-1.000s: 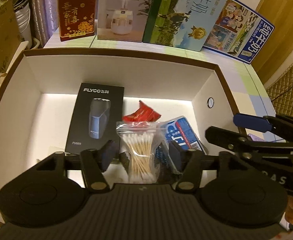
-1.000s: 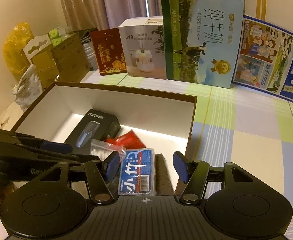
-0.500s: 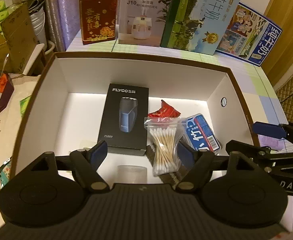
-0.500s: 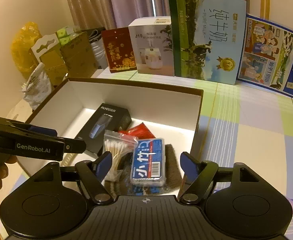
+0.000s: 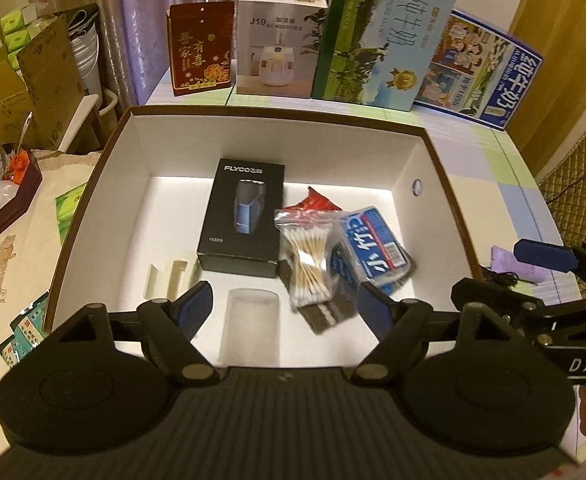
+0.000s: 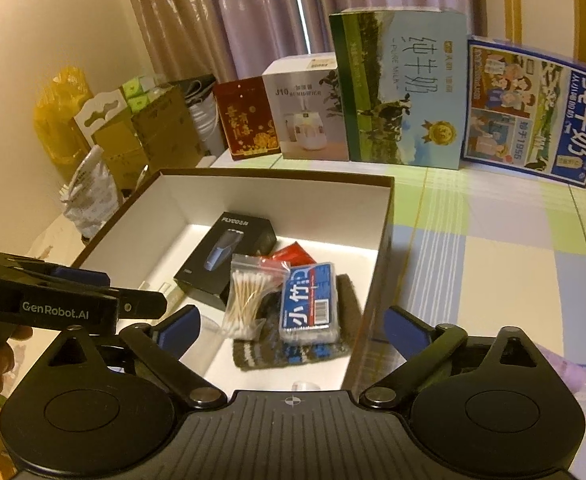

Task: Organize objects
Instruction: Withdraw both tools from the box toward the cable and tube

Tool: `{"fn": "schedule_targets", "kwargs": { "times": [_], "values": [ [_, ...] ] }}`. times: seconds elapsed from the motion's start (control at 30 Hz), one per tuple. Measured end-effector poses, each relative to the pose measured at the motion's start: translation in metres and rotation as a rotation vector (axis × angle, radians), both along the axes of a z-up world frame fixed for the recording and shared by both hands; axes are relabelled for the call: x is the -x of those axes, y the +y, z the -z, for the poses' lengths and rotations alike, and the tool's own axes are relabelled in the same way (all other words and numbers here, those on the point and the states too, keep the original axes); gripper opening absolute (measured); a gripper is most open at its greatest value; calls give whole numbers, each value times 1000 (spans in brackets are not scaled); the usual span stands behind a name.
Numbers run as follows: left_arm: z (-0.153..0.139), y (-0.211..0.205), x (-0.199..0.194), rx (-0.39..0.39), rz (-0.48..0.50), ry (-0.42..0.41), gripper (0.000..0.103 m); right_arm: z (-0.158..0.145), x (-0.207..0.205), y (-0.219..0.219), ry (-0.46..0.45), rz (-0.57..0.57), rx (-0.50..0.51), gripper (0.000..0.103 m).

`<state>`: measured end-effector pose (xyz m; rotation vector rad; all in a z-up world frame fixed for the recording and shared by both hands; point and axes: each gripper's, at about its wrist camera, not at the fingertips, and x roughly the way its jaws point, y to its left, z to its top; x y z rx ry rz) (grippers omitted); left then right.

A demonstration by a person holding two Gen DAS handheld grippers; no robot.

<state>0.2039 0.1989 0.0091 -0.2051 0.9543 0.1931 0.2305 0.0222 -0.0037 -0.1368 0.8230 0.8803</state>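
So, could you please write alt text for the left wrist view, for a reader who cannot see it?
An open white box with a brown rim holds a black FLYCO shaver box, a bag of cotton swabs, a blue tissue pack and a red packet. The left gripper hangs above it, jaws opening with nothing between them.

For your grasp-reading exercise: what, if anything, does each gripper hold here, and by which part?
Nothing is held. The left gripper and right gripper both have opening jaws with nothing pinched between them.
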Motion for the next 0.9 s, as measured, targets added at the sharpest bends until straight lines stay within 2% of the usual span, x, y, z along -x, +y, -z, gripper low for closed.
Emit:
{"fn": "schedule_targets", "kwargs": {
  "times": [0.4,0.9],
  "values": [
    [-14,-52,30,0,40,-26,77,-10,20,-61,16,21,-17,99],
    [-10,-145,43,10,100,-8,77,-10,23,-156,44,58,5,100]
  ]
}}
